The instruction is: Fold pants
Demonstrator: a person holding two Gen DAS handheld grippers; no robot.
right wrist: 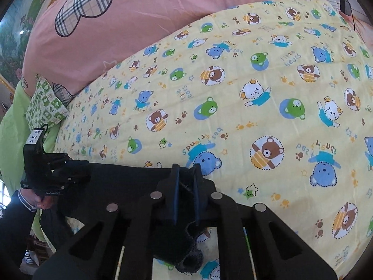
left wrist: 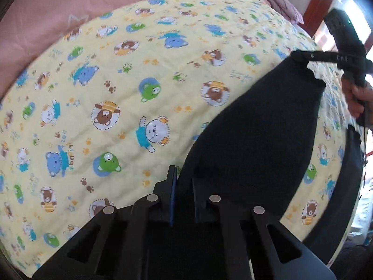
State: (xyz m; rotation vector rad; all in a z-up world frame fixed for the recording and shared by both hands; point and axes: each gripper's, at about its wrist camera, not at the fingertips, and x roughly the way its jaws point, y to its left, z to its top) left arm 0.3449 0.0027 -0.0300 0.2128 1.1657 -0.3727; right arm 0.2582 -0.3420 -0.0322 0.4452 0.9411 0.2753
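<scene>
The black pants hang stretched in the air between my two grippers, above the yellow bear-print quilt. My left gripper is shut on one corner of the pants' edge. My right gripper is shut on the other corner, with a bunch of black fabric hanging below its fingers. In the left wrist view the right gripper shows at the upper right, pinching the pants. In the right wrist view the left gripper shows at the left, with the pants taut between.
The quilt covers most of the bed. A pink duvet with plaid patches lies along the far side. A green patterned pillow and lime sheet sit at the left. A small dark device lies at the far right.
</scene>
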